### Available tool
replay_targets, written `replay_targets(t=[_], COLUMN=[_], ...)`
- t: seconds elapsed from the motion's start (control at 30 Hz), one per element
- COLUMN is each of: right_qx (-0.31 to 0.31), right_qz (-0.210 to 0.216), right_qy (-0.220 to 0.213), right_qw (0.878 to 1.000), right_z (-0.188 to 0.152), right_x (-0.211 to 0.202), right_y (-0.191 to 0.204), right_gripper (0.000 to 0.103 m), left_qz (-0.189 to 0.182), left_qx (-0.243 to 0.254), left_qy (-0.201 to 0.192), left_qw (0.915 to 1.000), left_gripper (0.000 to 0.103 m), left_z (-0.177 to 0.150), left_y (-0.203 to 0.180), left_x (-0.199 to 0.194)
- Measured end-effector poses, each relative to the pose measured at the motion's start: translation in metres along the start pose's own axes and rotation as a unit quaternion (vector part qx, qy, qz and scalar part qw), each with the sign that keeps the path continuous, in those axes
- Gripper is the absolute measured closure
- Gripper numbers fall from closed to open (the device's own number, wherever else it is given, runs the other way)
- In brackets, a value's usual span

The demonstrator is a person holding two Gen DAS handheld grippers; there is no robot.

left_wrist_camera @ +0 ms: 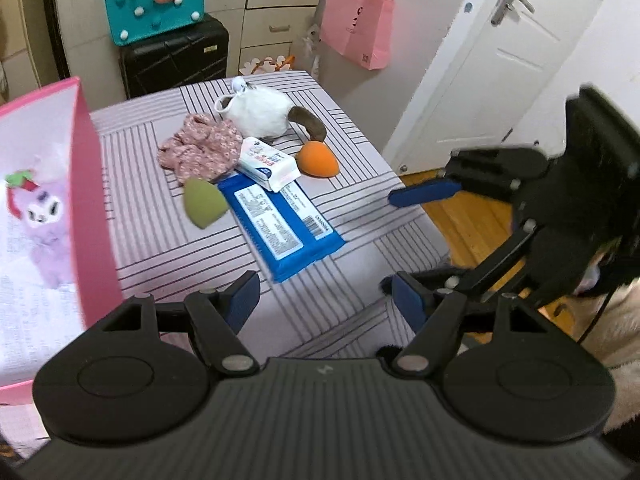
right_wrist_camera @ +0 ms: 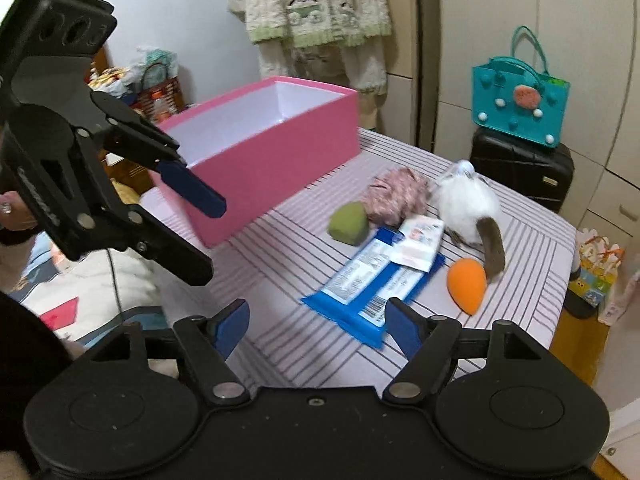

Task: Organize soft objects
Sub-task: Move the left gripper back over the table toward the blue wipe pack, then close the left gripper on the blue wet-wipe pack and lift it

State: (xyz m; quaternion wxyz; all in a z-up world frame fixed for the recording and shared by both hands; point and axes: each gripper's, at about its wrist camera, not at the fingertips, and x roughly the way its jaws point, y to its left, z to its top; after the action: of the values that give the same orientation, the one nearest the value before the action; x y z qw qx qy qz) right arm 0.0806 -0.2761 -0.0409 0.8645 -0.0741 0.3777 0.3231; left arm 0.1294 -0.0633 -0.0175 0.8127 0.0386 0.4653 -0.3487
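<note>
box: pink box (right_wrist_camera: 276,148) far-left of the right hand-held gripper (right_wrist_camera: 316,328), lid off; the interior that shows is bare white, nothing stowed as far as I can see.
green sponge: green sponge (right_wrist_camera: 349,224) ahead-left of the right hand-held gripper, on the striped table (right_wrist_camera: 532,264), not yet packed.
scrunchie: pink floral scrunchie (right_wrist_camera: 396,194) just behind it, touching the tissue pack.
packs: blue wipes pack (right_wrist_camera: 360,284) straight ahead, nearest the jaws; white tissue pack (right_wrist_camera: 420,246) lying on it.
plush: white plush (right_wrist_camera: 468,208) ahead-right.
orange sponge: orange sponge (right_wrist_camera: 468,284) right of the wipes, loose.
left hand-held gripper (left_wrist_camera: 324,300): jaws apart, empty.
right hand-held gripper: jaws apart, empty.
progress: looks like zero of six stowed; all sorting left.
</note>
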Motion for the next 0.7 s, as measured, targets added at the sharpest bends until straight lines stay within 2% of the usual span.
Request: replay_targets(t=[0.27, 0.37, 0.5, 0.6, 0.7], right_qx=[-0.001, -0.027, 0.011, 0.021, 0.038], right_qz=[-0.023, -0.051, -0.011, -0.016, -0.011], right_qy=[-0.047, -0.038, -0.037, -0.039, -0.035], right_qw=[0.999, 0.998, 0.999, 0.999, 0.999], right_z=[-0.028, -0.025, -0.021, -0.021, -0.023], right_x=[0.046, 0.07, 0.078, 0.082, 0.089], right_y=[-0.013, -0.018, -0.036, -0.043, -0.049], right_gripper=[0.023, 0.023, 0.022, 0.02, 0.019], left_qz=[0.005, 0.022, 0.034, 0.026, 0.052], left_qx=[-0.047, -0.056, -0.049, -0.071, -0.076], left_qy=[-0.023, -0.034, -0.047, -0.03, -0.027], left_qw=[0.9986, 0.9976, 0.9971, 0.9967, 0.9954], left_gripper=[0.032, 0.032, 0.033, 0.036, 0.044], left_z=[0.002, 0.005, 0.009, 0.009, 0.006], left_y=[0.023, 0.032, 0.037, 0.044, 0.045], left_x=[0.049, 0.066, 0.083, 0.1, 0.112])
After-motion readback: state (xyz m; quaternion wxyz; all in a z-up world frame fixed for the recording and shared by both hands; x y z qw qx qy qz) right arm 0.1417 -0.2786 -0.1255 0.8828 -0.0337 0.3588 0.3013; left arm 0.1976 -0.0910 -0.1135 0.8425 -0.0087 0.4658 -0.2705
